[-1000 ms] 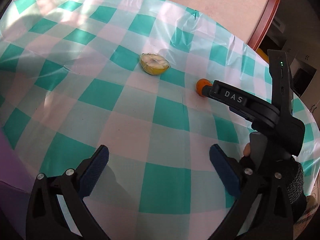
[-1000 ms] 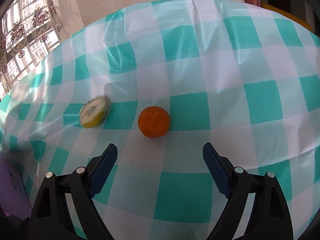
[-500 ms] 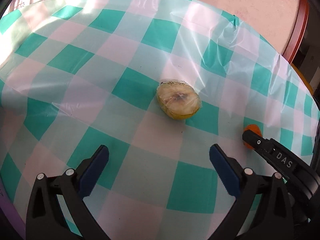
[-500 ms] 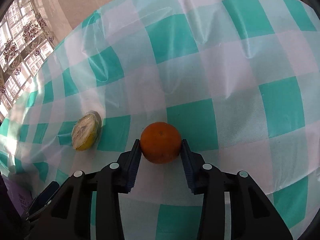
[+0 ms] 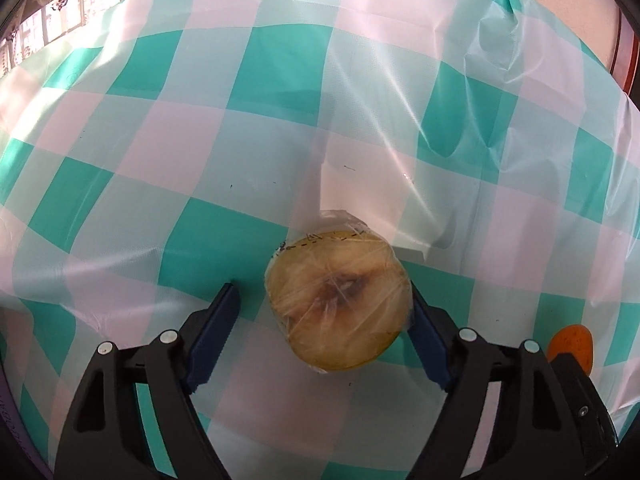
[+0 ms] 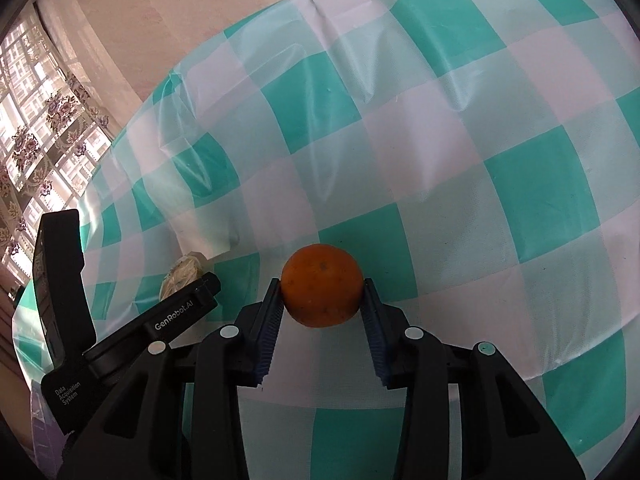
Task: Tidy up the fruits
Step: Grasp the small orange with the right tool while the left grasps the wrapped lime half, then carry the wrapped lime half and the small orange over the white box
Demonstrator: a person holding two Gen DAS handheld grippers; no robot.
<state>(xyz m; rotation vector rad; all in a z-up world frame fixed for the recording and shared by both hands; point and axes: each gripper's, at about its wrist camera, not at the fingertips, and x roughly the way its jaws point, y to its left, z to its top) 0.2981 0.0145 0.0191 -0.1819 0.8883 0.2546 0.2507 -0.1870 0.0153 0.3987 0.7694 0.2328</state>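
Note:
A halved yellow fruit (image 5: 338,300) wrapped in clear film lies cut face up on the checked tablecloth (image 5: 224,236). My left gripper (image 5: 320,332) straddles it with its jaws closing. The right pad (image 5: 424,340) is at the fruit's edge, while the left pad (image 5: 216,328) stands a little apart from it. My right gripper (image 6: 321,286) is shut on an orange (image 6: 322,284), both pads pressing its sides. The right wrist view shows the left gripper (image 6: 172,320) at the lower left, with the halved fruit (image 6: 182,274) partly hidden behind it. The orange (image 5: 570,344) peeks out at the left wrist view's right edge.
The teal and white tablecloth (image 6: 440,160) is creased toward its far edge. A pale wall (image 6: 200,20) lies beyond it, with a curtained window (image 6: 36,152) at the left. A red-brown wooden frame (image 5: 626,52) stands at the far right.
My left gripper moved forward over the table to the halved fruit and its jaws narrowed around it. My right gripper closed on the orange and rolled somewhat.

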